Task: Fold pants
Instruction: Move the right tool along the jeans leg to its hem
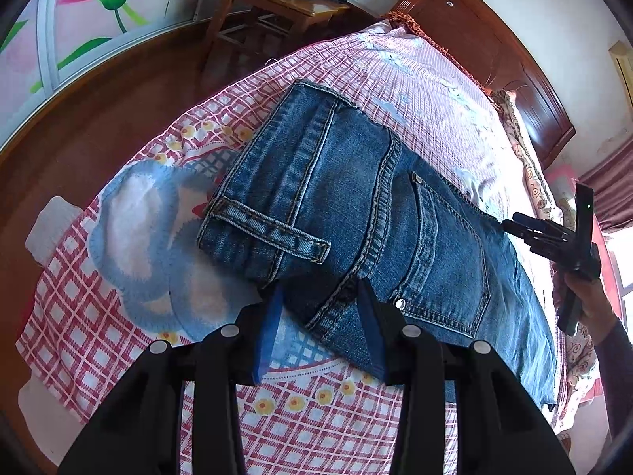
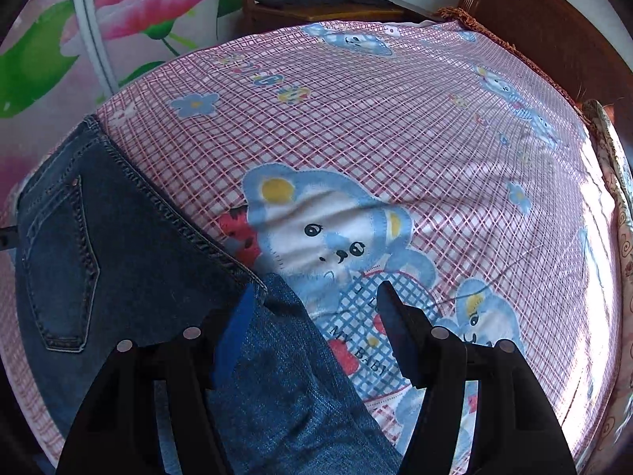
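Note:
Blue jeans (image 1: 356, 206) lie folded on the checked bed sheet (image 1: 316, 396), back pocket up, with a leg part doubled over the seat. My left gripper (image 1: 319, 287) reaches in from below, and its blue-padded fingers close on the near edge of the denim by the seam. In the right wrist view the jeans (image 2: 118, 261) fill the lower left. My right gripper (image 2: 316, 301) stands open over a denim edge and the bear print, pressing on nothing. A hand holds the right gripper (image 1: 514, 225) at the jeans' far right edge.
The bed sheet (image 2: 395, 118) spreads wide to the right of the jeans. A wooden chair (image 1: 285, 4) with dark folded cloth stands beyond the bed. A dark wood headboard (image 1: 494, 47) runs along the right side. The brown floor (image 1: 99, 118) and a flower-print door (image 1: 79, 19) lie to the left.

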Available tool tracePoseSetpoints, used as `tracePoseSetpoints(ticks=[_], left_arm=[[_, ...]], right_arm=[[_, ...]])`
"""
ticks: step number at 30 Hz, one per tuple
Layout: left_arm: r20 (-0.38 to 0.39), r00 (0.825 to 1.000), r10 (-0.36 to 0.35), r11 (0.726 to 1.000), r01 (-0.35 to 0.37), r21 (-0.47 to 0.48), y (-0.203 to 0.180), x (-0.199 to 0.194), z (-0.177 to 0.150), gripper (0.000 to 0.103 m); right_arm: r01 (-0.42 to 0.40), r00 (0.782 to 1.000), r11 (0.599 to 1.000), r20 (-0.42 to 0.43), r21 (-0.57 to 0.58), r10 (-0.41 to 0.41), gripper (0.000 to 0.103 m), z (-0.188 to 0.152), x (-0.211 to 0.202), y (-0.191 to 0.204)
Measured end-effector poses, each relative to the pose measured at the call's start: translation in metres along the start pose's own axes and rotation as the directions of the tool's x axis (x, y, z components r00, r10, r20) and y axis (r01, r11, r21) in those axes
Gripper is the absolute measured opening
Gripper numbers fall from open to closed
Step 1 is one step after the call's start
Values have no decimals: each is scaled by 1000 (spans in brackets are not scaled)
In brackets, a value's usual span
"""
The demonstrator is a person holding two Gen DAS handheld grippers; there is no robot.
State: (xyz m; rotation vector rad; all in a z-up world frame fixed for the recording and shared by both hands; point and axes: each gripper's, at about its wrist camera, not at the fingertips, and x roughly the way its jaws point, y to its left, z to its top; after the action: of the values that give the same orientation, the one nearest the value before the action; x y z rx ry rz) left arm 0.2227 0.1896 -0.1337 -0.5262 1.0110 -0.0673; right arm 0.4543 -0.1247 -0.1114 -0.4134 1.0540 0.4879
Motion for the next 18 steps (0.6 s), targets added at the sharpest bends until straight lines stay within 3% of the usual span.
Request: tracePoseSetpoints(ticks=[3, 5, 7, 8, 9, 12, 16, 18], left_arm=[[3, 1000, -14, 1000, 14, 2, 3, 0, 0, 40], [7, 1000, -27, 1000, 27, -3, 5, 0, 0, 40], [9, 999, -35, 999, 35, -1, 7, 0, 0, 40], [9, 999, -37, 999, 37, 0, 8, 0, 0, 40], [9, 999, -39, 999, 39, 1, 8, 0, 0, 40], [6, 999, -45, 999, 45, -3, 9, 0, 0, 40], [9, 999, -49, 999, 49, 0, 11, -1, 0, 40], [9, 999, -51, 999, 51, -3, 11, -1, 0, 40]], right_arm=[[-55, 998, 998, -6, 2, 55, 63, 2, -1, -1], [-142, 989, 990, 45, 10, 141, 63, -1, -13, -1], [-160, 984, 987, 71, -19, 161, 63, -4, -21, 5], [-156, 986, 987, 62, -27, 158, 60, -6, -19, 7], [-162, 985, 986, 51, -38, 164, 49, -7, -17, 8], [-167, 986, 984, 2, -61, 167, 41, -11, -7, 13], [-187, 982, 981, -12, -60, 187, 41, -11, 2, 17], [-190, 981, 979, -42, -79, 187, 27, -10, 9, 22]])
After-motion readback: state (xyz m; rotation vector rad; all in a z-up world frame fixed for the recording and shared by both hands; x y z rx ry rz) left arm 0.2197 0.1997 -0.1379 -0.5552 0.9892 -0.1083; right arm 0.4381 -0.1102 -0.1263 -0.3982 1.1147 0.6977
